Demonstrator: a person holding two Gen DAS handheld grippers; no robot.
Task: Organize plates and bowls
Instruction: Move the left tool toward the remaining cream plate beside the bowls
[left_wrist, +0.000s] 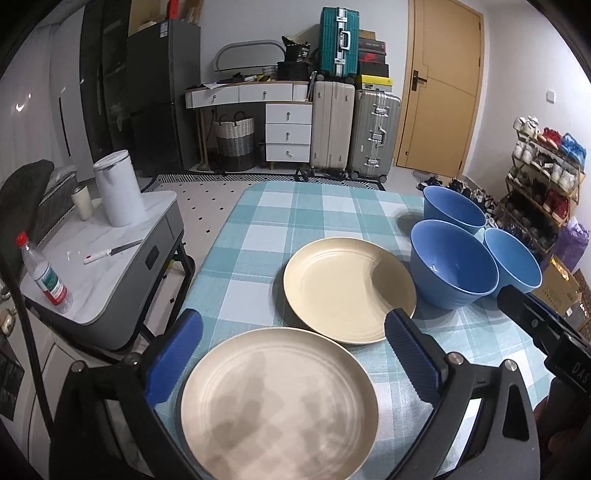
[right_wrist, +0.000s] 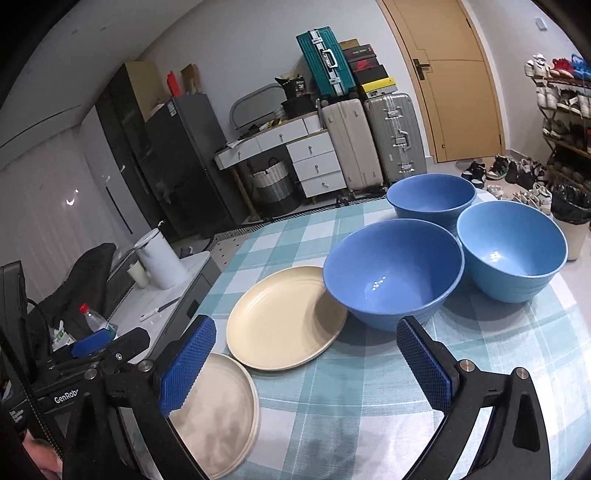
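Both claws are seen spread wide and empty above the counter (left_wrist: 280, 206), which is covered with a blue-and-white checked cloth. The left claw (left_wrist: 291, 360) is held directly over the near plate stack (left_wrist: 277, 402), whose rim lies between the blue pads without being touched by them. The right claw (right_wrist: 306, 365) is held to the right of that stack (right_wrist: 221, 410), over bare cloth, with only its left pad overlapping the stack's edge in view.

The coming move is judged to turn on the single cream plate (left_wrist: 349, 288), which lies just beyond the near plate stack and slightly to its right, flat on the cloth, their rims nearly touching. It is round, so no long axis is offered; only its raised rim can be pinched. It is fronted about equally by both claws, its near rim (right_wrist: 284, 314) lying just ahead of the right claw's left pad.

Immediately right of the single cream plate, the front blue bowl (right_wrist: 393, 273) is set so close that its wall crowds the plate's right edge, and a grasp from that side is judged likely to be obstructed. Two more blue bowls are grouped behind it: the far blue bowl (right_wrist: 430, 197) and the right blue bowl (right_wrist: 511, 251). None are nested yet, so the bowls are judged still to be sorted.
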